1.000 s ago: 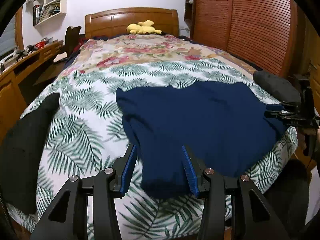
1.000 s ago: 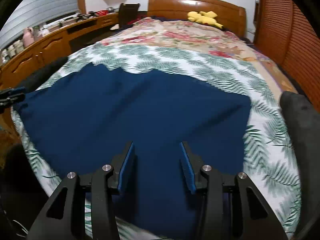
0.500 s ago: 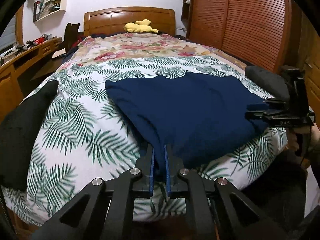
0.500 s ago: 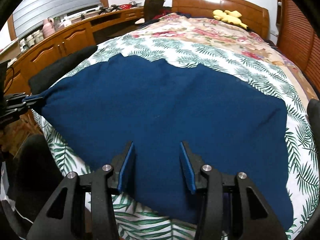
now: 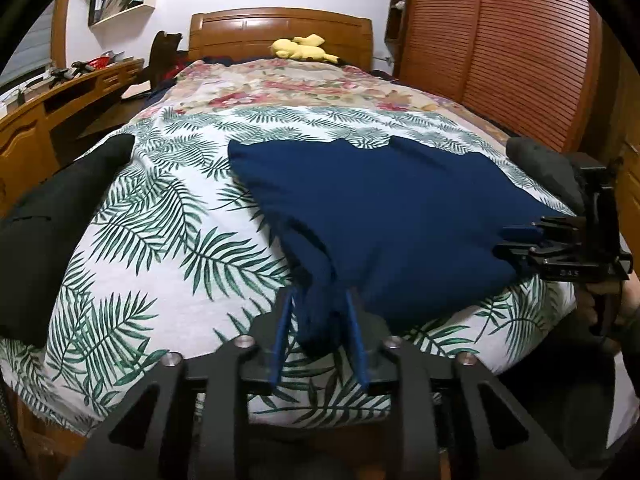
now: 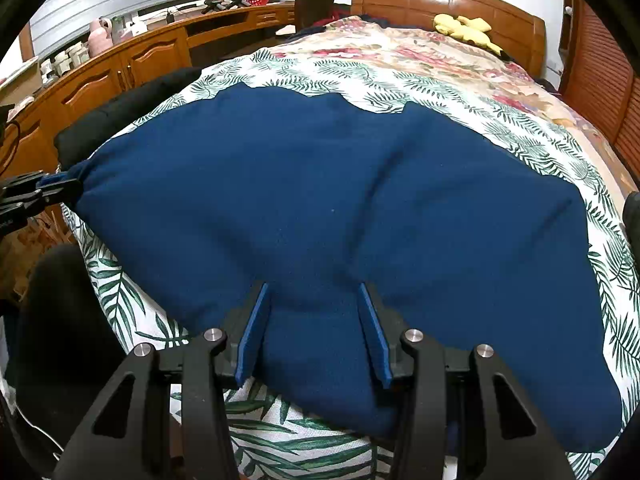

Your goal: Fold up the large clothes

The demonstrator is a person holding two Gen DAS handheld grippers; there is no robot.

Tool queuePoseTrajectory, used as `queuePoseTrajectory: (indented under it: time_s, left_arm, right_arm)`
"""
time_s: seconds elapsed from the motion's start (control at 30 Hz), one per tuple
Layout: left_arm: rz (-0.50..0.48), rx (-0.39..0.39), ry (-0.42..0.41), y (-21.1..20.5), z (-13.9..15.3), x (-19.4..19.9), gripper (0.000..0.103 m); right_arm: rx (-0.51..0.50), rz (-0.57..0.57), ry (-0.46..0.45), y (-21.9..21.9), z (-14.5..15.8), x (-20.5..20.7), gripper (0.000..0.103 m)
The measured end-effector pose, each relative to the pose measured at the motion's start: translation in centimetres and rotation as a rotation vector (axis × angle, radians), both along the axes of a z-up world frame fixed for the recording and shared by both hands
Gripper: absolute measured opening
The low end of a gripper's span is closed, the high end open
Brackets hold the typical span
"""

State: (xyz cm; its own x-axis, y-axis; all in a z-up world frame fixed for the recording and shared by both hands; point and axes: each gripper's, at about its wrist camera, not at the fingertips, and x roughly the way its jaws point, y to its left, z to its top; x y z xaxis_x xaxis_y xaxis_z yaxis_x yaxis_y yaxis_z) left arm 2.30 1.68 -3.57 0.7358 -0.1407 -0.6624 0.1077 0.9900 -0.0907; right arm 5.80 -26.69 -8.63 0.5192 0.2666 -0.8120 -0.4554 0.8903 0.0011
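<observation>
The navy garment (image 6: 340,208) lies spread on the leaf-print sheet (image 5: 152,240), at the foot end of the bed, far from the wooden headboard (image 5: 280,32). I judge the folding is only at its beginning: I see no clean fold, only a broad, slightly wrinkled cloth with a wavy far edge toward the headboard. All real folds are left to do.

My left gripper (image 5: 320,320) is at the near left corner of the garment. Its jaws have just been opening again after a pinch, and now they stand rather narrow with a bunch of the navy cloth between them; the pads seem to touch it only loosely, so I do not count it as a firm grip.

My right gripper (image 6: 316,320) is at the near edge of the garment, farther from the headboard than most of the cloth. Its jaws are half wide, the cloth lies under and between them, and the pads do not press it.
</observation>
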Motion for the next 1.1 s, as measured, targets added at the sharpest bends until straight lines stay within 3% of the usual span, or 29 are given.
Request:
queuePoseTrajectory:
  time_s: [0.07, 0.2, 0.97, 1.0, 1.03, 1.1]
  left_arm:
    - [0.012, -0.007, 0.014, 0.2, -0.4, 0.1, 0.041]
    - [0.024, -0.042, 0.033, 0.3, -0.7, 0.2, 0.043]
    - [0.003, -0.071, 0.068, -0.4, -0.5, 1.3, 0.044]
    - [-0.002, -0.07, 0.066, -0.6, -0.5, 1.4, 0.04]
    - [-0.007, -0.065, 0.064, -0.8, -0.5, 1.5, 0.025]
    - [-0.011, -0.057, 0.055, -1.1, 0.0, 1.7, 0.018]
  right_arm:
    - [-0.001, 0.001, 0.001, 0.0, 0.0, 0.0, 0.047]
    - [-0.002, 0.002, 0.0, 0.0, 0.0, -0.1, 0.047]
    - [0.021, 0.0, -0.013, -0.2, 0.0, -0.3, 0.047]
    - [0.024, -0.002, -0.014, -0.2, 0.1, -0.3, 0.047]
    - [0.025, -0.002, -0.014, -0.3, 0.1, -0.4, 0.047]
    - [0.029, -0.003, -0.011, -0.5, 0.3, -0.4, 0.047]
